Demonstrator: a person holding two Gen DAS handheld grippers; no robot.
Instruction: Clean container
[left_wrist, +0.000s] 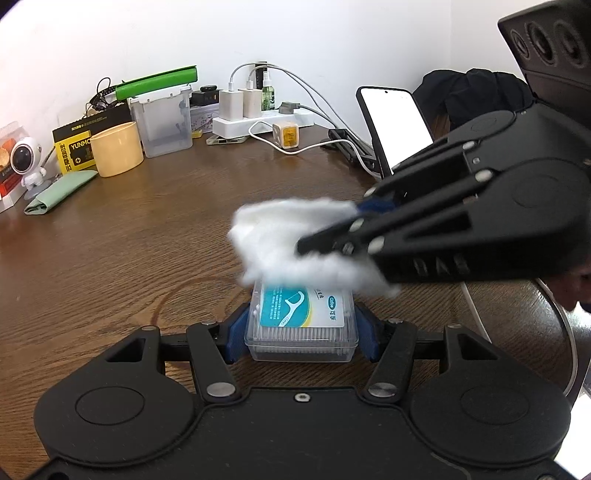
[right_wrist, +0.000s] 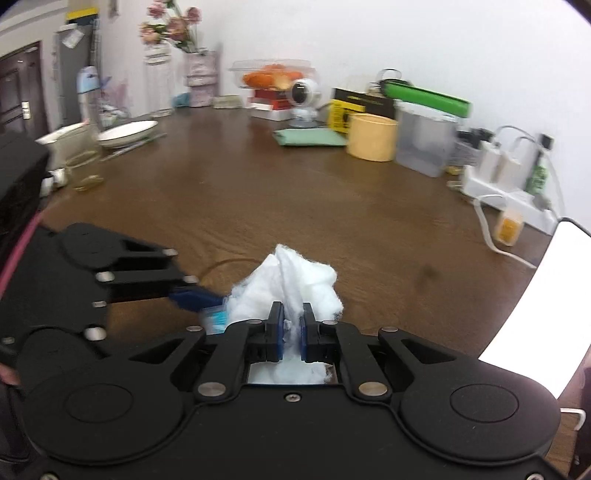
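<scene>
Clear plastic, our small rectangular floss-pick container (left_wrist: 301, 334) sits clamped in the left hand-held gripper (left_wrist: 301, 332) just above the brown wooden surface (left_wrist: 147, 240). The right hand-held gripper (right_wrist: 291, 325) pinches a white cotton wad (right_wrist: 295, 284) against the lid (wiping under way, we judge); next we need sweeps across the rest.
</scene>
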